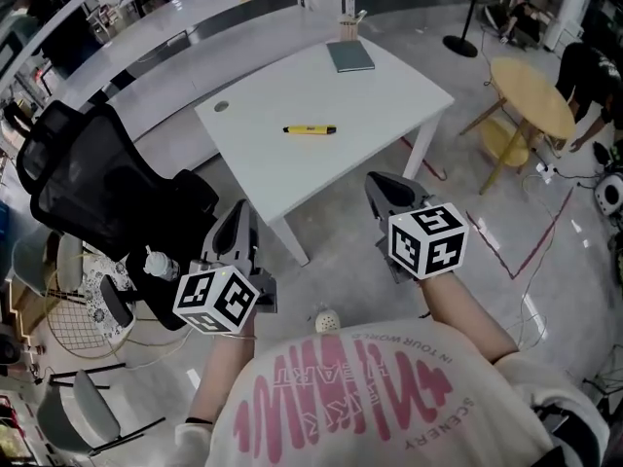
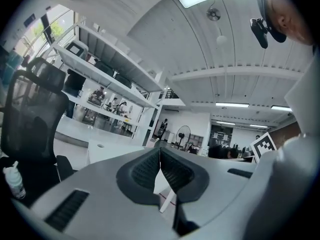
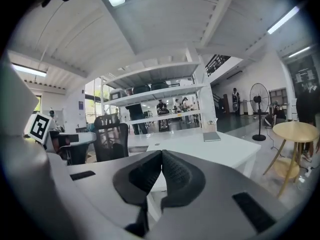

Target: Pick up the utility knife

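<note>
A yellow utility knife lies flat near the middle of the white table in the head view. Both grippers hang in front of the table's near edge, well short of the knife. My left gripper is at the lower left beside the black chair, its jaws shut with nothing between them. My right gripper is at the lower right near the table's corner, also shut and empty. In the left gripper view the pads meet; in the right gripper view the pads touch too. The knife is hidden in both gripper views.
A black mesh office chair stands left of the table. A grey notebook and a small pen holder sit at the table's far edge. A round wooden side table stands to the right, and cables run over the floor there.
</note>
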The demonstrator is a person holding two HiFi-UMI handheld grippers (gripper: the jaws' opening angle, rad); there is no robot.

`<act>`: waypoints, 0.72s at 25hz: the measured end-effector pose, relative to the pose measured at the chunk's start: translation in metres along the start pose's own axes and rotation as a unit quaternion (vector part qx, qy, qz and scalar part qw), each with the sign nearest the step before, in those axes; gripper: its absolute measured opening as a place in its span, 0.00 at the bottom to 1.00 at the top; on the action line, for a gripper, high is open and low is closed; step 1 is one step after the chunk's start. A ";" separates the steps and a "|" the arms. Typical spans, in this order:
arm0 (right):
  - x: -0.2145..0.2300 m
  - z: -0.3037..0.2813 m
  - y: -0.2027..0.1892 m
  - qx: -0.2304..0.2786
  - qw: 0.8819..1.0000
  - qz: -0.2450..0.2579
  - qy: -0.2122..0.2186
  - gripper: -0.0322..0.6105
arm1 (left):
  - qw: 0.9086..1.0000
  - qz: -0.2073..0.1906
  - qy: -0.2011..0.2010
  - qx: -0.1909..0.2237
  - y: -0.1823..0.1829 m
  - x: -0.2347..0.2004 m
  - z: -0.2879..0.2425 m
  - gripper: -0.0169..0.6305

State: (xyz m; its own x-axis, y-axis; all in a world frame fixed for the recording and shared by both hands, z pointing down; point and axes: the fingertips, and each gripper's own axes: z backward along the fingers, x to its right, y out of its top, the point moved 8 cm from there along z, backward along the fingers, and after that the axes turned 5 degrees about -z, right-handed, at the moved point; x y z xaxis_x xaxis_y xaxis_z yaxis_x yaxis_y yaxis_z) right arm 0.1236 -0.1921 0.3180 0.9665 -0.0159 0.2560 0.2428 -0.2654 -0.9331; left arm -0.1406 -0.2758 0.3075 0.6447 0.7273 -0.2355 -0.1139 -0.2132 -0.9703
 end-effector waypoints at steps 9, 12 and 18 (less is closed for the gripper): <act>-0.005 -0.075 0.024 0.019 1.000 -0.013 -0.012 0.08 | 0.999 0.000 -0.036 0.000 0.024 -0.058 -0.059 0.06; -0.001 -0.083 0.022 0.014 1.000 -0.018 -0.021 0.08 | 0.999 0.003 -0.038 -0.004 0.023 -0.066 -0.067 0.06; 0.006 -0.100 0.016 0.005 0.999 -0.037 -0.031 0.08 | 0.999 0.019 -0.036 -0.018 0.011 -0.082 -0.081 0.06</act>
State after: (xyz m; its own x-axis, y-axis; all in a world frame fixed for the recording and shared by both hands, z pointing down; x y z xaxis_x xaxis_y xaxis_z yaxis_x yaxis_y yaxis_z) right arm 0.1252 -0.2932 0.3304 0.9489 0.0639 0.3091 0.3150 -0.2547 -0.9143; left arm -0.1339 -0.3905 0.3203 0.5836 0.7632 -0.2773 -0.1102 -0.2639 -0.9582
